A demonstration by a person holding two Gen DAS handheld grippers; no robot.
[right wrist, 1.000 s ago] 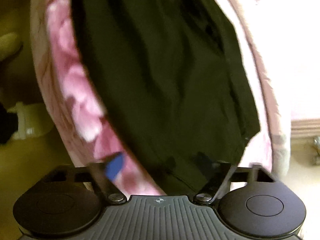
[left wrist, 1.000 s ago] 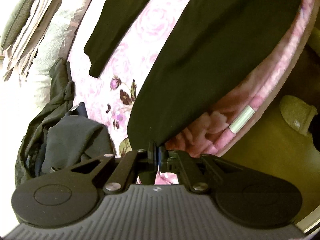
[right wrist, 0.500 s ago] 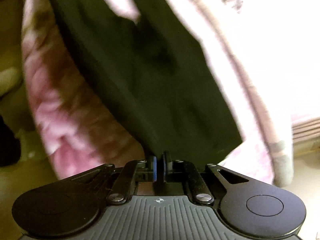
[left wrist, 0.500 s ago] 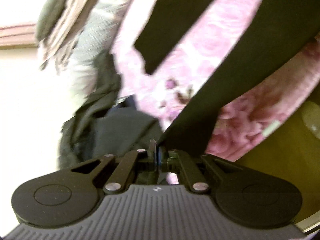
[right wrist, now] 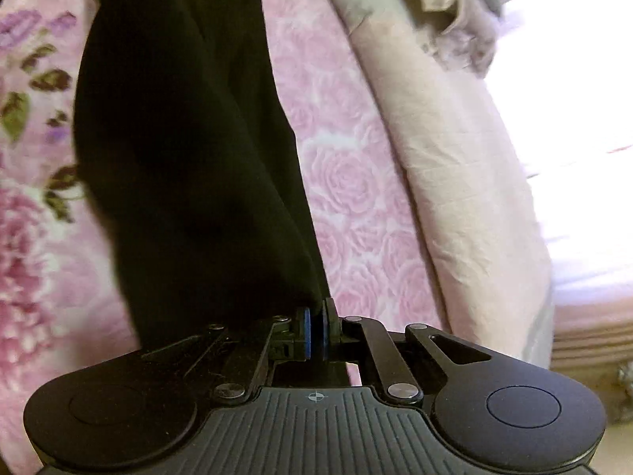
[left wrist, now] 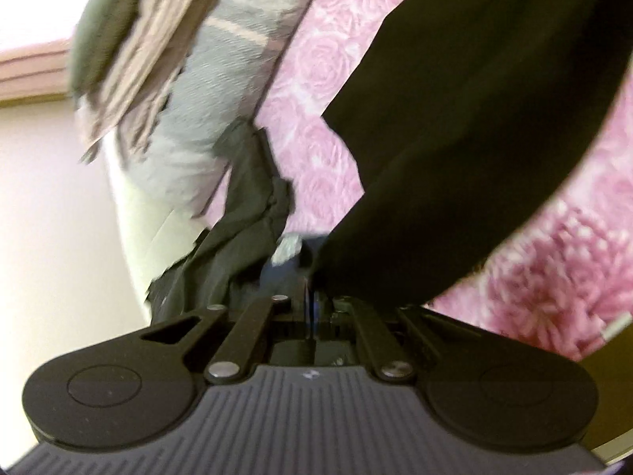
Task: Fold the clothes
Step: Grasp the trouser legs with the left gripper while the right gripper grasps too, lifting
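A black garment (left wrist: 455, 126) lies across a pink rose-patterned bedspread (left wrist: 316, 79) and rises from it to both grippers. My left gripper (left wrist: 310, 297) is shut on one of its lower corners. My right gripper (right wrist: 315, 332) is shut on another edge of the same black garment (right wrist: 190, 138), which hangs up and away over the bedspread (right wrist: 348, 182). The blue pads (right wrist: 305, 334) are pressed together with cloth between them.
A crumpled dark grey pile of clothes (left wrist: 237, 237) lies left of my left gripper. Grey and striped bedding (left wrist: 205, 79) is bunched behind it. A beige quilt (right wrist: 455, 158) runs along the right of the bed, with bright light beyond it.
My right gripper went from open to shut on the garment. Both grippers have since lifted and carried its near edge forward over the bed, away from the bed's edge.
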